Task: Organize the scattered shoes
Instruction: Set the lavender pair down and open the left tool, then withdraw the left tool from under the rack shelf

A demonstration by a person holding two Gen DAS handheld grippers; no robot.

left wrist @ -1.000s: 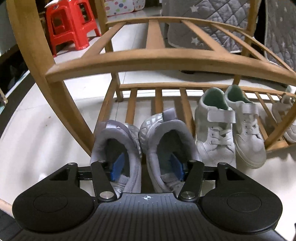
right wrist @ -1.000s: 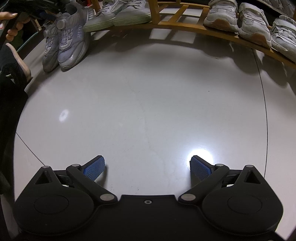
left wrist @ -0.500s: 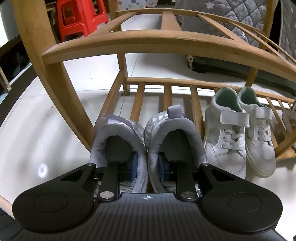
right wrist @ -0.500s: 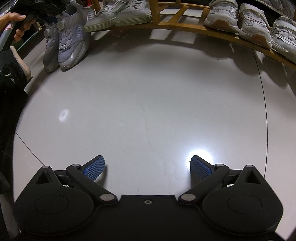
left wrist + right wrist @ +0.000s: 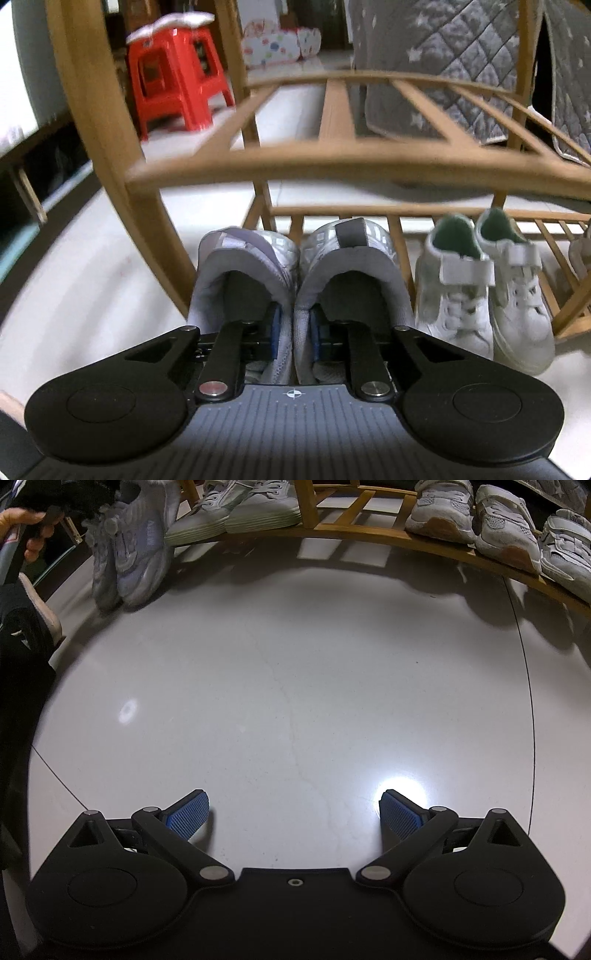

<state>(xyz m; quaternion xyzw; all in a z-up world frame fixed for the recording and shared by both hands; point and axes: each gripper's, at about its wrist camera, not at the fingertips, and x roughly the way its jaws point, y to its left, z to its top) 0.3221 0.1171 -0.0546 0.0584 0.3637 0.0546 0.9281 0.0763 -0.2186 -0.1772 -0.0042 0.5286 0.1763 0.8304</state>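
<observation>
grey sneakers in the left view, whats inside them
One finger of the left gripper sits in each grey sneaker, pinching their touching inner walls. Dark lining shows; insoles are hidden.

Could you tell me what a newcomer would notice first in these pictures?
The left gripper pinches the adjoining inner walls of a pair of lavender-grey sneakers in front of the wooden shoe rack. The right gripper hangs open over bare glossy floor. A red plastic stool glows behind.

Black hand-held gripper (image 5: 293,814), blue ribbed pads (image 5: 186,815), silver screws.
</observation>
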